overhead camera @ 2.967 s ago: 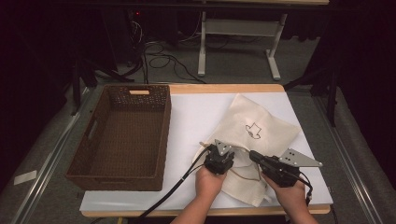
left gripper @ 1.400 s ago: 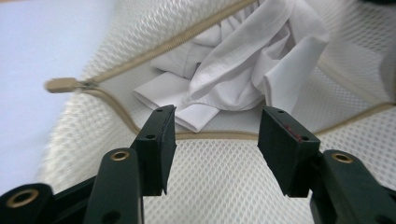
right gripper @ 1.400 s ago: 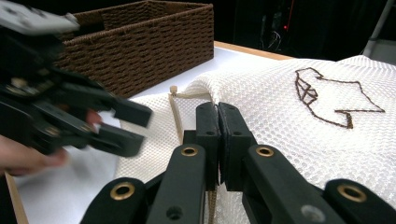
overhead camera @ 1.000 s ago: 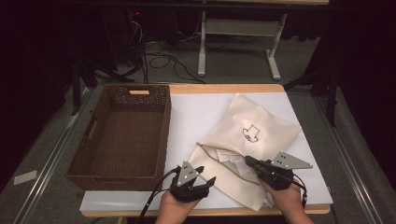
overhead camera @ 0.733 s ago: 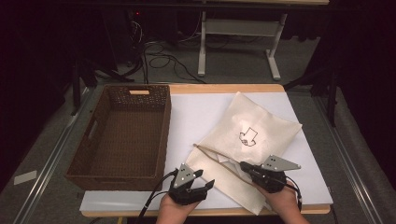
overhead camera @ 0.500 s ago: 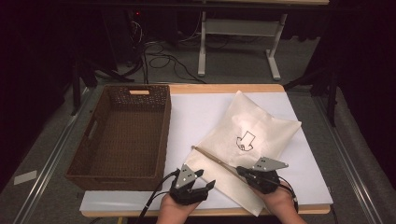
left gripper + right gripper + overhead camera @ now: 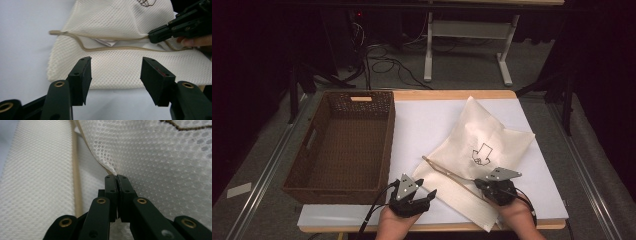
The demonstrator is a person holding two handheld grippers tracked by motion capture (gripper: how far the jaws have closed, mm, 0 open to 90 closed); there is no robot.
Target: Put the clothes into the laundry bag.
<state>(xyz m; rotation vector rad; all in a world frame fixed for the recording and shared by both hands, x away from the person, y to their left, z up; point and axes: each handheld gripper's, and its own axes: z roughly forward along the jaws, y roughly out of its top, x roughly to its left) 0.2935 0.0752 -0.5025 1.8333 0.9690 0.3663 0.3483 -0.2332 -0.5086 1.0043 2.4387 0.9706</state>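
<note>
A: High view, item one: bag on the white table, right of your basket; dark room beyond.

B: Left gripper view: your jaws spread, empty, before the bag.

A: Right gripper view: jaws pinch the mesh by the cord.

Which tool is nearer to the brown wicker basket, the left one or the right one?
Left. The left tool sits open just beside the near right corner of the wicker basket. The right tool is farther right, shut on the mesh bag.
</note>
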